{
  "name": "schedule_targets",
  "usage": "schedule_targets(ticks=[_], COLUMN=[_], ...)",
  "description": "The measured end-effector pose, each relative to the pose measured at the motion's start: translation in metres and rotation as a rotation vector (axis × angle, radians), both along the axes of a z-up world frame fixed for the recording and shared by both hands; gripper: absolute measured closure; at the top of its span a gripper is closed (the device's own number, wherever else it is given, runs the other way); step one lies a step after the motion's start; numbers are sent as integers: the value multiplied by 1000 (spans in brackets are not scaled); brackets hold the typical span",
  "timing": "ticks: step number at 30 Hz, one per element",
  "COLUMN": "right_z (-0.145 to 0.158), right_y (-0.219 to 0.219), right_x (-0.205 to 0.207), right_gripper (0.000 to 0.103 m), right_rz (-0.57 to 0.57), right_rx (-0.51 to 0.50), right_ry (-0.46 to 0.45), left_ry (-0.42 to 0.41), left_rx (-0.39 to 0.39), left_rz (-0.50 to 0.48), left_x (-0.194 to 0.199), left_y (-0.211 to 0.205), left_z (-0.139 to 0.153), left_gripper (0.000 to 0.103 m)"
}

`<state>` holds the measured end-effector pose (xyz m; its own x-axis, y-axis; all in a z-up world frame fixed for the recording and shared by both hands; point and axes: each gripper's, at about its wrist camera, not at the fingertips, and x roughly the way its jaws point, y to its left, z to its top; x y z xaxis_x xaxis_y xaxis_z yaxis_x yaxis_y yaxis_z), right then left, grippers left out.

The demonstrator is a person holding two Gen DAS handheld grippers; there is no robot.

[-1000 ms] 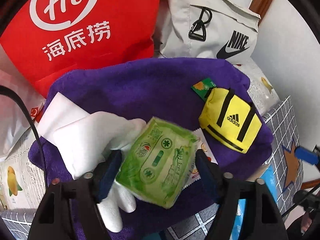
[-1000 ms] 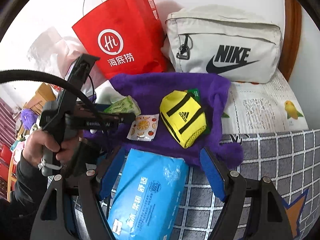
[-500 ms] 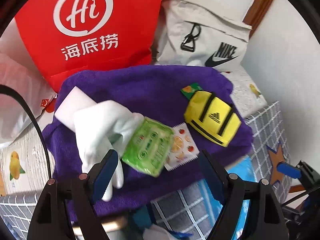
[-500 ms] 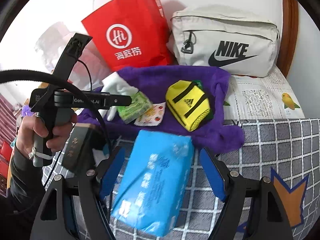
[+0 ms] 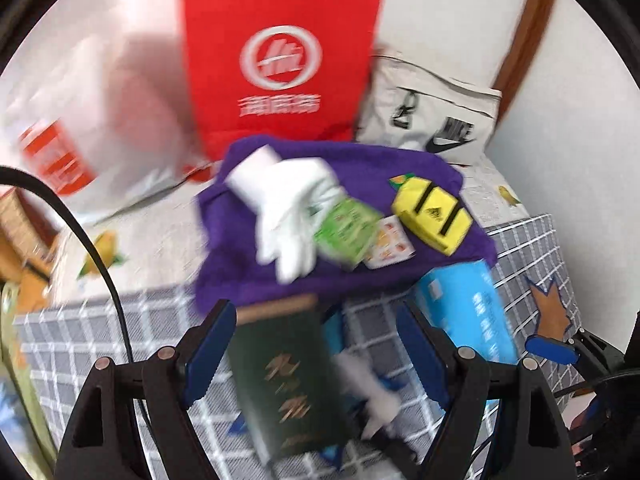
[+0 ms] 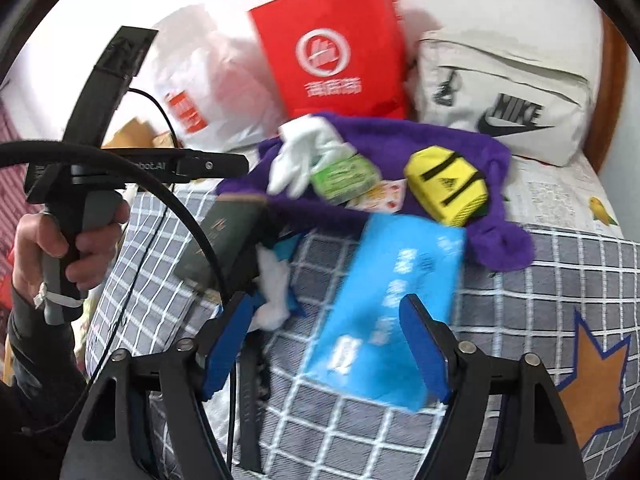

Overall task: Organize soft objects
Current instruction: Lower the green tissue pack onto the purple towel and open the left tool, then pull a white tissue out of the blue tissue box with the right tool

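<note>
A purple towel (image 5: 360, 168) (image 6: 440, 140) lies on the bed and bears a white glove (image 5: 288, 208) (image 6: 304, 152), a green tissue pack (image 5: 346, 234) (image 6: 344, 174), a fruit-print sachet (image 5: 390, 244) and a yellow Adidas pouch (image 5: 432, 212) (image 6: 448, 186). A blue tissue pack (image 5: 468, 308) (image 6: 384, 300) lies on the checked cover in front. My left gripper (image 5: 316, 352) is open and empty, above a dark green book (image 5: 284, 380) (image 6: 216, 240). My right gripper (image 6: 324, 344) is open, with the blue pack's near end between its fingers, not gripped.
A red paper bag (image 5: 280, 64) (image 6: 332, 52), a white Nike bag (image 5: 432, 116) (image 6: 504, 100) and a white plastic bag (image 5: 80, 132) stand at the back against the wall. A white cloth scrap (image 6: 274, 292) lies beside the book on the grey checked cover (image 6: 560, 280).
My left gripper has let go of the green tissue pack on the towel and pulled back over the dark green book. My right gripper has drawn back a little from the blue pack.
</note>
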<state>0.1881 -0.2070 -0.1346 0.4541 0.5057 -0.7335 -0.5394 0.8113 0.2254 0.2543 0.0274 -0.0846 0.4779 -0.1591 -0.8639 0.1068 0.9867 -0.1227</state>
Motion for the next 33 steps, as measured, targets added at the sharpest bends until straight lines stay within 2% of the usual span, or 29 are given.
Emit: schedule_targets(ticks=[6,8,10,15,21,25,28,29,33], right_z=[-18,-29,-36,-48,-67,-81,-86,-89,-90], right_y=[47,63,74,95,113,118,122,121,117], right_x=[-11,-13,-13,-14,-3,3,5,8,8], right_gripper=[42,51,52,56,64,67,72,85,87], right_rz=[79,100,111,94,74,43,41,31,22], right_rx=[-57,-86,-96,-172,-267,-325,-320,-320,-298], right_ry=[34,63,78,75,94,98,92,101,109], left_ry=[-15,-17,-20,-24,-19,-31,-43,-45,-55], left_rx=[-43,-57,-48,-37,-109,-132,-162,-169,-167], left_rz=[102,137,172,204,235,218,229,230,231], left_x=[-46,-63,-79,-109,-132,-142,-149,-151,-158], left_y=[45,61,69,85,102,104,110,112,116], left_z=[-8,-12,-17,-30,-42,-43,-42,-42,-41], left_gripper=[22,22,22,22,22,22,22,22,22])
